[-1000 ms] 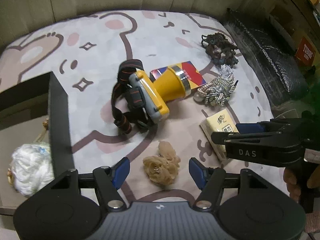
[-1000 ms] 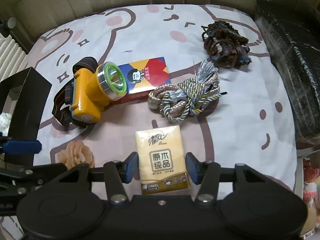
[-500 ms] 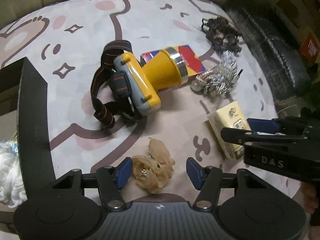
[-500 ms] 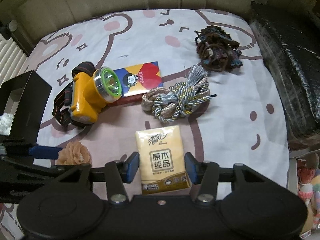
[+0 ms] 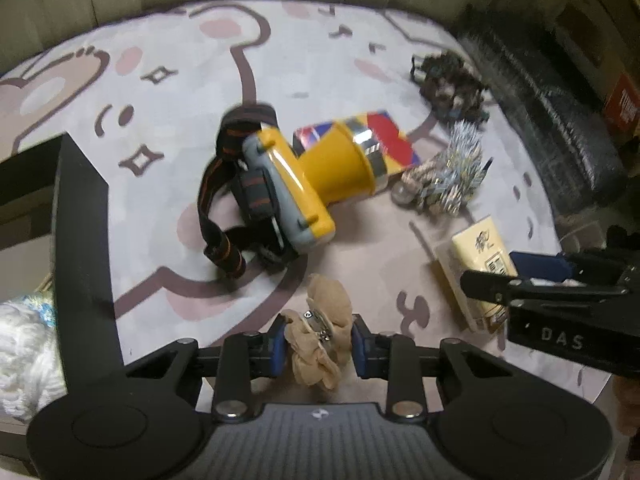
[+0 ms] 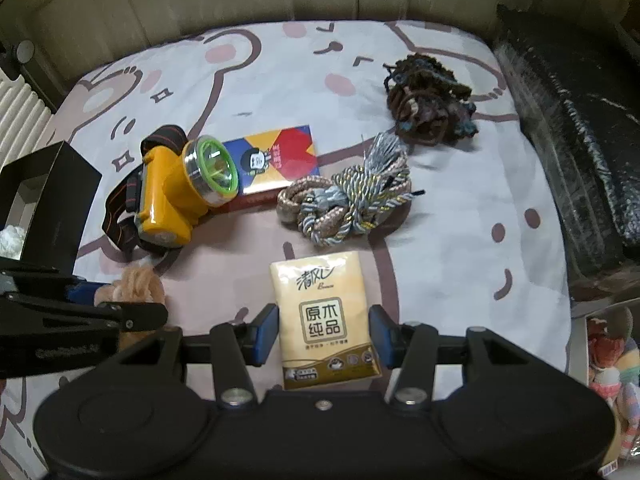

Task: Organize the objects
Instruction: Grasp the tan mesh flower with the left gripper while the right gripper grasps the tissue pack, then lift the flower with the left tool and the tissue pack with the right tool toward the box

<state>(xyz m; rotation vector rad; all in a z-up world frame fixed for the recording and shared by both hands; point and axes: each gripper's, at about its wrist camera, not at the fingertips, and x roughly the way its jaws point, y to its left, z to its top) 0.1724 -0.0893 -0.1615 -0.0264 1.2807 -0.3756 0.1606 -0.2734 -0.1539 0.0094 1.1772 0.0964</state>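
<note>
The left tongs (image 5: 318, 346) have their blue pads pressed against both sides of the beige scrunchie (image 5: 320, 344), so they are clamped on it, low over the bear-print cover (image 5: 180, 92). The scrunchie is soft and bunched; most of it bulges out beyond the pads, so the hold may rest on only a fold of fabric. A quick lift could let it slide free, or its metal charm could catch on the cover.

The black box (image 5: 86, 248) stands just left of the left tongs, with something white and fluffy (image 5: 24, 352) inside. If the scrunchie is meant to go there, the near wall is the hazard: a low swing could knock the box or snag the fabric on its edge.

The right tongs (image 6: 324, 332) stand apart, one pad on each side of the tissue pack (image 6: 324, 312) without touching it. The pack lies flat and slick on soft bedding; closing too high may skate off the wrapper, too deep may pinch the cover.

The two tools sit close together, so moving both at once risks a bump. The headlamp (image 5: 292, 192) strap lies near the scrunchie and could be dragged.
</note>
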